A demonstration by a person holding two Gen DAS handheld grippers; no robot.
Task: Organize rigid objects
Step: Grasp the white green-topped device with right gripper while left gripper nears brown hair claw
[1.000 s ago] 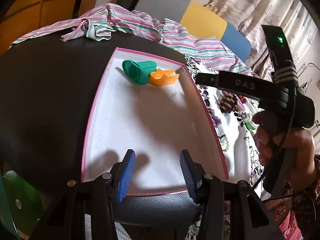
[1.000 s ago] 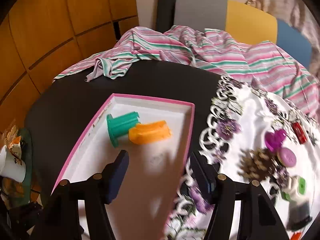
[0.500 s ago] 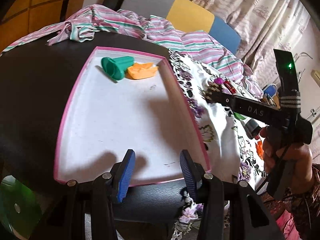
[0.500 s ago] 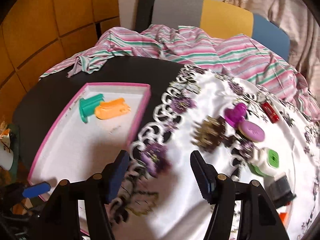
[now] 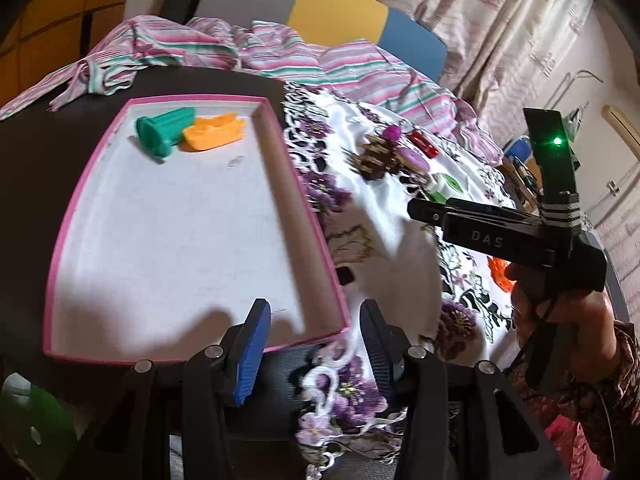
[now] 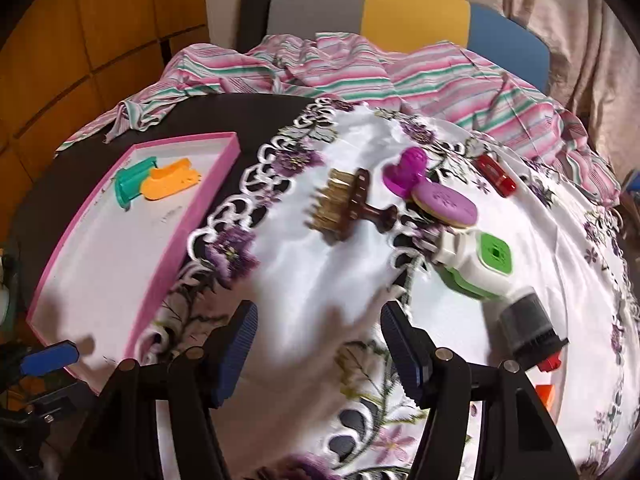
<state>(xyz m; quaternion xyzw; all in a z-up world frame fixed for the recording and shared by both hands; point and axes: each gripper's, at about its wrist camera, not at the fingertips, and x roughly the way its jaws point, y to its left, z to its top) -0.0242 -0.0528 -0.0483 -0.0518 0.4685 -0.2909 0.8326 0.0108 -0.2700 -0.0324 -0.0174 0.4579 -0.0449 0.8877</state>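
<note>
The right gripper (image 6: 316,344) hangs with its jaws spread wide and nothing between them, over the white floral cloth (image 6: 320,280). Just beyond its fingertips lies a brown brush (image 6: 348,204), bristles pointing left. Past that, a purple heart stamp (image 6: 406,168) touches a purple oval (image 6: 446,204), with a red toy car (image 6: 494,174) further right. A white-and-green stamp (image 6: 476,264) lies to the right of the gripper, and a grey-black piece (image 6: 528,328) sits just beside it, nearer the camera.

The left gripper (image 5: 312,344) is also wide open and empty, poised over the near right corner of the pink-rimmed tray (image 5: 316,224). At the tray's far end a green piece (image 5: 164,132) and an orange piece (image 5: 214,136) lie touching. The tray rests on a dark table (image 5: 36,152), its right edge just beside the cloth. A striped fabric (image 5: 192,48) is heaped at the table's far side.
</note>
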